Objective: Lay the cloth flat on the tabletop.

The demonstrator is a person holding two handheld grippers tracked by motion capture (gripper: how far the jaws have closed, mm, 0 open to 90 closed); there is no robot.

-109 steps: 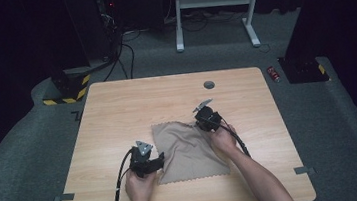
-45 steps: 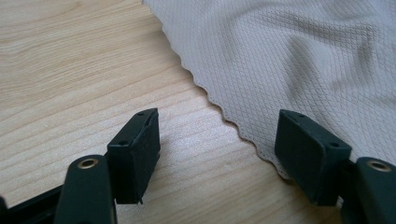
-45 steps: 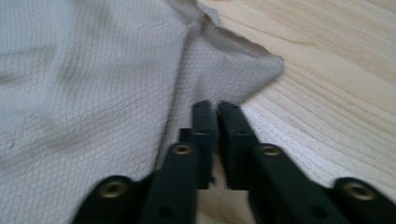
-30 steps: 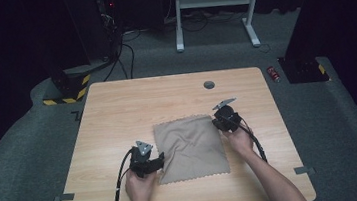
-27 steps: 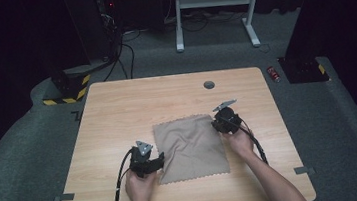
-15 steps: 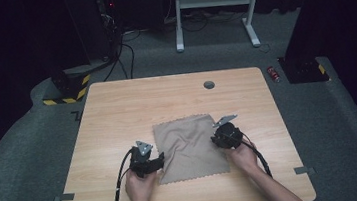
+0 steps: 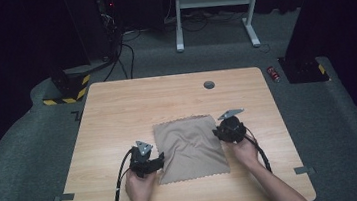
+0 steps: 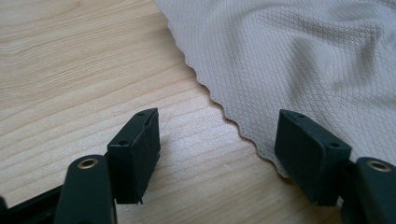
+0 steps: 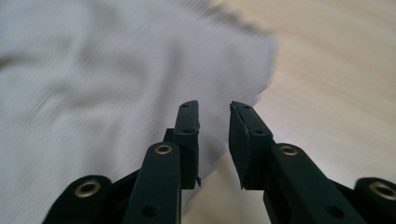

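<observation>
Right gripper (image 7: 223, 131): jaws just parted narrowly off the cloth (image 7: 189, 147), now flatter. We judge spreading nearly done. Left gripper (image 7: 148, 165): jaws wide, empty.

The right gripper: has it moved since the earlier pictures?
Yes. The right gripper has come toward the table's near edge, away from the round grommet, along the cloth's right edge. Its jaws have just been opening, with nothing between them.

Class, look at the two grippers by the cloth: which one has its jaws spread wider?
The left gripper: its jaws stand far apart across the cloth edge, while the right gripper shows a narrow gap.
</observation>
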